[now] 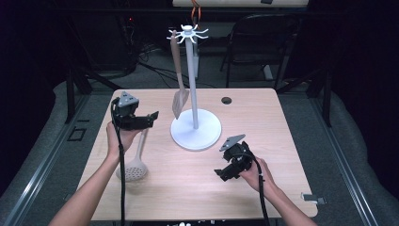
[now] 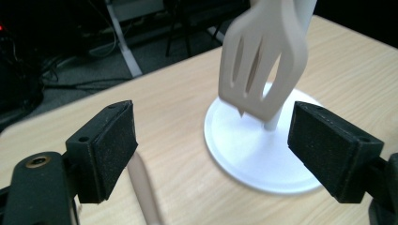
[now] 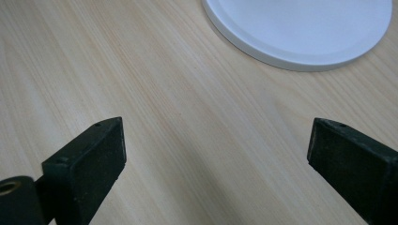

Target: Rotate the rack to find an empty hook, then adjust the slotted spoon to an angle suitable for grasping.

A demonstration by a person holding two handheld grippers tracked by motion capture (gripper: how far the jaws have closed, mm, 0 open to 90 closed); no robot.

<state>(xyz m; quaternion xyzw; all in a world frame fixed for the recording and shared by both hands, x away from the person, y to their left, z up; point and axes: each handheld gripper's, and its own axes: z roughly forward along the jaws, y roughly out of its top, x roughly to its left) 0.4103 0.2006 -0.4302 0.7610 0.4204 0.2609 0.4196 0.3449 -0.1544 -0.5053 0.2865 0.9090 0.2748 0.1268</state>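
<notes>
Where left tool (image 1: 155, 114) hovers, skimmer handle (image 2: 143, 187) below.

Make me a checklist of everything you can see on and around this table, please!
Surface: wooden table, round hole near the far edge.
Job's things: slotted spatula hanging on the white rack; skimmer lying flat.
Clutter: small metal clip at the near right corner.
Grippers: left tool open above the skimmer's handle; right tool open, holding nothing.
Cables: one trails from each tool.
Surroundings: dark room, chair behind.
</notes>
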